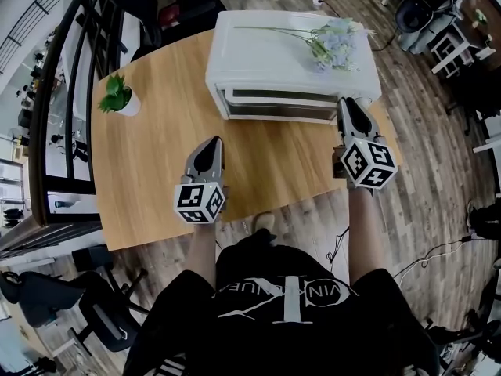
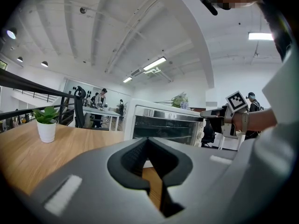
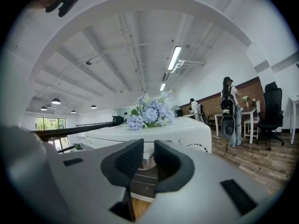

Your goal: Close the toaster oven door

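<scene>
Wooden table [image 1: 156, 171] bears the toaster oven [image 1: 282, 61], door [image 2: 166, 127] apparently upright already, so the right gripper [image 1: 350, 104], jaws narrowly parted and empty, likely just confirms it with a nudge, while the left gripper [image 1: 210, 151] sits pinched empty.

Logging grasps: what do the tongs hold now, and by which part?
Nothing. Left tongs shut, empty; right tongs slightly apart, empty, facing the toaster oven.

Grey-brown wood-plank floor [image 1: 423, 210] runs all around the light wooden table with a rounded edge [image 1: 156, 178]. A black metal railing [image 1: 59, 92] stands along its left edge. Long fluorescent tube lights [image 3: 174, 58] hang from the white ribbed ceiling [image 3: 140, 36], and black office chairs [image 1: 102, 304] sit nearby.
</scene>
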{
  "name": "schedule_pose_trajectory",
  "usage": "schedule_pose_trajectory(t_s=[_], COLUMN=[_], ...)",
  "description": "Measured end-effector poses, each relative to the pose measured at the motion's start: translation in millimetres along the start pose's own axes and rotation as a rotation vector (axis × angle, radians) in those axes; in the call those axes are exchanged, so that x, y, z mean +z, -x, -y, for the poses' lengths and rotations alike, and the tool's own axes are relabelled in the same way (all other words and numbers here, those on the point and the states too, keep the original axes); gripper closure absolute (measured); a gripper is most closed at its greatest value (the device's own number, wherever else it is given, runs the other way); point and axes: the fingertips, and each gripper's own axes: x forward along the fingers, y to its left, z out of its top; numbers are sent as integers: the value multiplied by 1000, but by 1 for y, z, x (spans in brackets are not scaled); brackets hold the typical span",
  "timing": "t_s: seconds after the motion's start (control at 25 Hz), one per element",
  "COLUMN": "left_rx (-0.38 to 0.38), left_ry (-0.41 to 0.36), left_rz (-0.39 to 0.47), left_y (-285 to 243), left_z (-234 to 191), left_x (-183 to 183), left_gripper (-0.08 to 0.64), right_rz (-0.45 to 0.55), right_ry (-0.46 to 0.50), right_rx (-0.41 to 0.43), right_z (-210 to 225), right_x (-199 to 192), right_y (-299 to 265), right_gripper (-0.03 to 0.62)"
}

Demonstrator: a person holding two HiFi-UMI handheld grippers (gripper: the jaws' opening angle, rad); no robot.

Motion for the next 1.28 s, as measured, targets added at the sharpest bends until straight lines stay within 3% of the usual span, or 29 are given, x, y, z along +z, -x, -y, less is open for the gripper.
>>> schedule_pose_trajectory(t_s=[0.16,0.4,1.28], left_rx=[11,28,11], left_ry=[2,3,-16], left_rz=[4,12,17], left_y=[4,9,46], left_z=[-4,-9,20], left_x=[2,4,-2], left_gripper=[551,550,551], right_rz=[5,59,16], right_ry=[-5,-90,0], right_rx=[2,19,69], right_z=[0,4,-17], right_x=[1,6,-15], right_y=[0,3,64], right_gripper=[512,512,563])
